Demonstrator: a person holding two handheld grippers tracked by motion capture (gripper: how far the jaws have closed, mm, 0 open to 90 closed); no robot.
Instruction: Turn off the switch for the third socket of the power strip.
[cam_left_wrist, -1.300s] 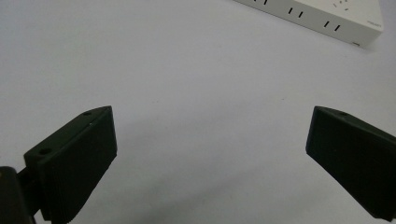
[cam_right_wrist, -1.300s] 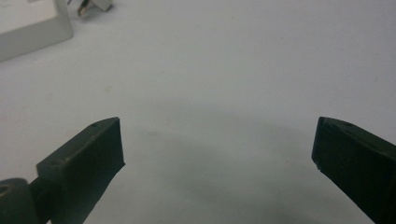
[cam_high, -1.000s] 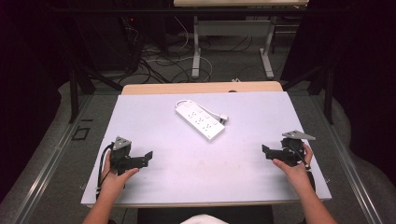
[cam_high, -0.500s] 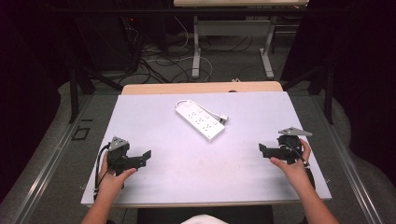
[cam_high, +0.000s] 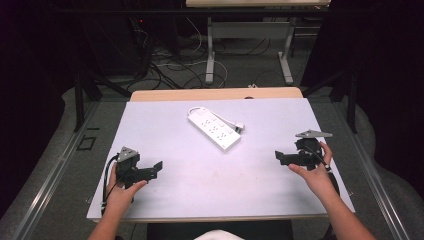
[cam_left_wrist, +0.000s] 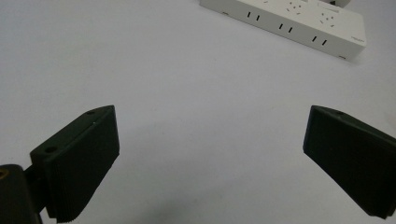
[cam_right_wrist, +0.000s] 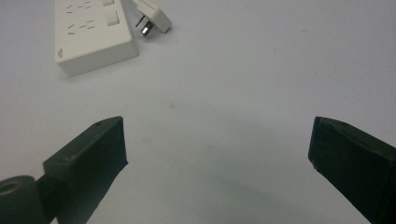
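power strip lies untouched mid-table with its plug just beside it; your left gripper and right gripper hover wide apart, empty, well off. everything's left.

The power strip lies on the table, near the middle and toward the far edge, placed diagonally. Its plug rests on the table just beside the strip, at its right side. The left gripper is near the front left corner, the right gripper is near the right edge. The strip is between the 2 grippers and behind them, well apart from both
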